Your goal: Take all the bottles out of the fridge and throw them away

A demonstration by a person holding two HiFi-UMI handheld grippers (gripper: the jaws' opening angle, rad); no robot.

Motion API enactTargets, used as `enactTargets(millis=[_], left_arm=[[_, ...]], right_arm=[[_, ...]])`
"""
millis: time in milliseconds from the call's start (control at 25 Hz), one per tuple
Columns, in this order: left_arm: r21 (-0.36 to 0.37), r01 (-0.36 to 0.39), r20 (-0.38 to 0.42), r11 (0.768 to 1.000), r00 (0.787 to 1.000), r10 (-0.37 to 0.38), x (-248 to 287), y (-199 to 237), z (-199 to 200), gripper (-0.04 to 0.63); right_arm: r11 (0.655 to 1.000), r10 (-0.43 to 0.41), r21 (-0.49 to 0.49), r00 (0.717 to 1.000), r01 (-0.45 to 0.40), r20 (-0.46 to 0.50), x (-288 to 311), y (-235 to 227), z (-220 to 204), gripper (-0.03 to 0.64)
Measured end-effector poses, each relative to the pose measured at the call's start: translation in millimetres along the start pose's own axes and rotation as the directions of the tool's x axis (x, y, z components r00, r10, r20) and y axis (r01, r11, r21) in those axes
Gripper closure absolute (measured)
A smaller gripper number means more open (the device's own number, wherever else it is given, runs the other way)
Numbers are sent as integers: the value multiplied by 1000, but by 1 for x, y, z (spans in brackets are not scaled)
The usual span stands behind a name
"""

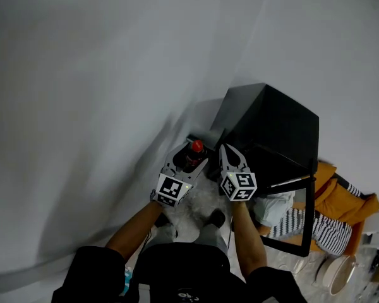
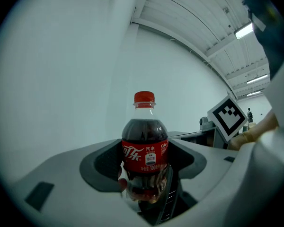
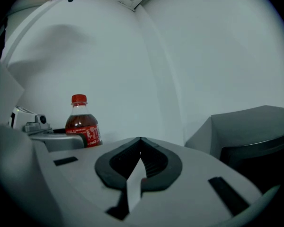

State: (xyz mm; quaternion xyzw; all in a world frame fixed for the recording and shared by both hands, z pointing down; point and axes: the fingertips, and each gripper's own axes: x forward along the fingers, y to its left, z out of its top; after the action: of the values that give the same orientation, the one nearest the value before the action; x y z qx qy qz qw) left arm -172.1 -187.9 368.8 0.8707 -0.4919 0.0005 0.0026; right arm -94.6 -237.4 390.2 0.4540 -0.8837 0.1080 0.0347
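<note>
A small cola bottle [image 2: 145,143] with a red cap and red label stands upright between the jaws of my left gripper [image 2: 146,174], which is shut on its lower body. In the head view the same bottle [image 1: 193,153] sits in the left gripper [image 1: 188,156], held out in front of a pale wall. My right gripper [image 1: 226,153] is beside it to the right, and its jaws are shut with nothing between them [image 3: 140,141]. The right gripper view also shows the bottle [image 3: 83,122] off to the left.
A small black fridge [image 1: 271,122] stands to the right with its glass door [image 1: 300,213] swung open. Striped and orange cloth [image 1: 338,207] lies beyond the door. A pale plate [image 1: 341,273] sits at the lower right. A pale wall fills the left and top.
</note>
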Motion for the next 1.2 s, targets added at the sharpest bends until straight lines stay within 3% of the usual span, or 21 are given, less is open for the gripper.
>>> enactTargets(millis=[480,880,1200], left_arm=[[-36,-147,-32,989,989,146,38,0,-6,301],[-48,-204,-76,978,977,200,44,1,-34,301],[-69,-220,-154,973,966,208,31,5,-82,301]], right_arm=[[986,167,-20,984,-168,-61,27,-29,1,609],[974,226,6,970,-226,-95,37,-38,-25,609],[966,260,47,953,-256,-153,55,-30,-78,609]])
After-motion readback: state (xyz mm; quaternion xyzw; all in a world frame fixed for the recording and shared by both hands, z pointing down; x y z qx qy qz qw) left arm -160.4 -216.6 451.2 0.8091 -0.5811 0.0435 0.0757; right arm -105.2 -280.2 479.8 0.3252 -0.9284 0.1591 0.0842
